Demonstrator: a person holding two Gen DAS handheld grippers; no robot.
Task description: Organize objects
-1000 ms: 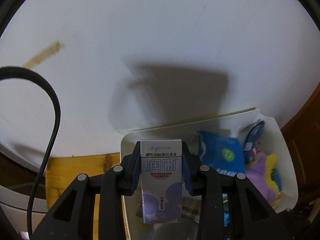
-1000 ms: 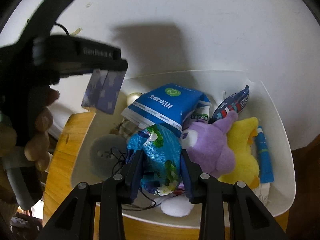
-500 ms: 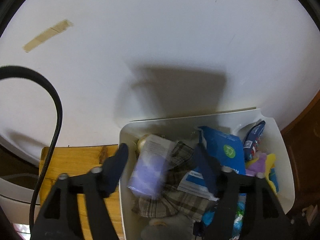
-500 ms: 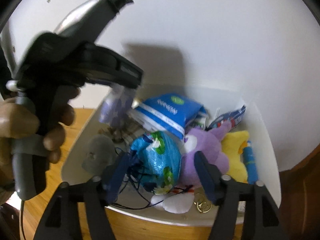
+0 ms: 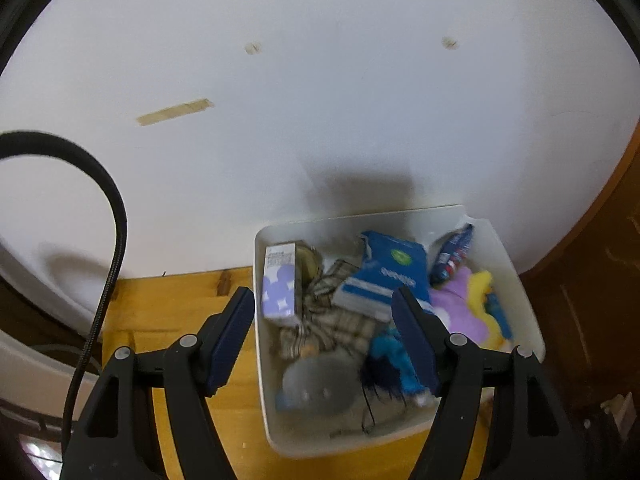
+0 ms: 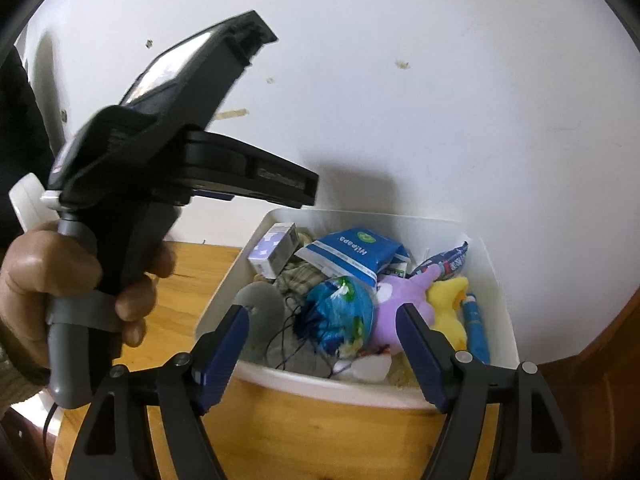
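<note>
A white bin (image 5: 516, 280) full of small items stands on the wooden table against the wall. The purple-and-white box (image 5: 280, 284) lies in its back left corner, also visible from the right wrist as the box (image 6: 276, 250). My left gripper (image 5: 324, 304) hangs open above the bin with nothing between its fingers; a hand holds this left gripper (image 6: 296, 192) up at the left. The jaws of my right gripper (image 6: 322, 316) are opening above the bin's near rim. The blue-green packet (image 6: 340, 312) lies free below them, beside a purple plush (image 6: 400, 300).
The bin also holds a blue wipes pack (image 5: 388, 272), a plaid cloth (image 5: 328, 320), a grey round thing (image 6: 260, 300), a yellow plush (image 6: 448, 300) and a blue tube (image 6: 474, 328). Wooden tabletop (image 5: 168, 312) lies left of the bin. Dark wooden furniture (image 5: 580, 300) stands at the right.
The left gripper let go of the box, which dropped into the bin. The right gripper released the blue-green packet. Both grippers opened and drew back and up.
</note>
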